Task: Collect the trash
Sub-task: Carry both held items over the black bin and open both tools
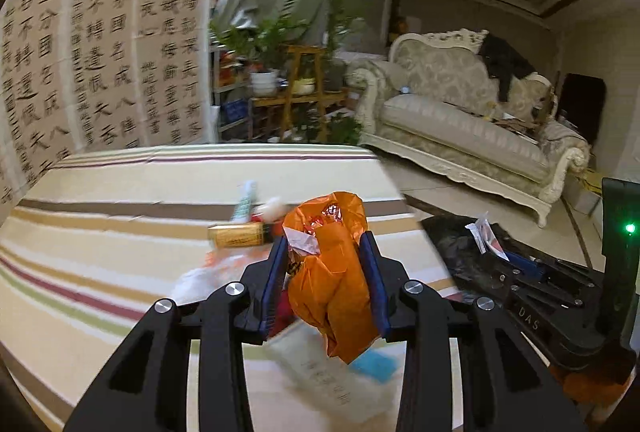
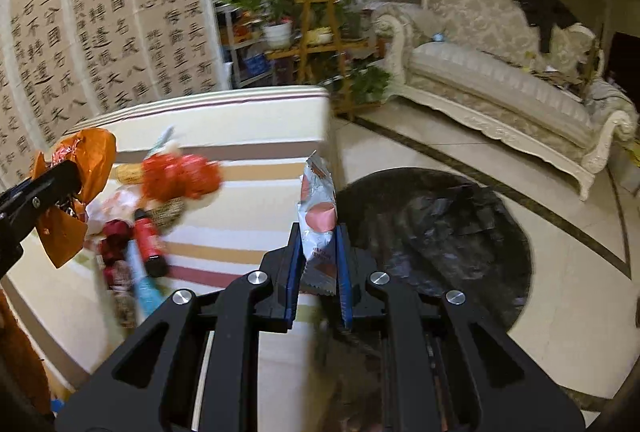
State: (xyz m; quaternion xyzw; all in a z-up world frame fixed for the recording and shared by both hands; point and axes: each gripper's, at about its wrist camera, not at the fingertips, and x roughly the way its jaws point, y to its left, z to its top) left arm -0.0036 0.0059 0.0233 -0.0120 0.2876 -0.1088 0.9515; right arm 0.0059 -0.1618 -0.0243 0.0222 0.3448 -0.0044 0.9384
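The left gripper pinches an orange bag above the striped table; the right gripper clamps a silver wrapper. Better carry both fully over the black bin bag before releasing

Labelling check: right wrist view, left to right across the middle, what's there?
orange plastic bag → red crumpled wrapper → silver snack packet in the right gripper → black bin bag
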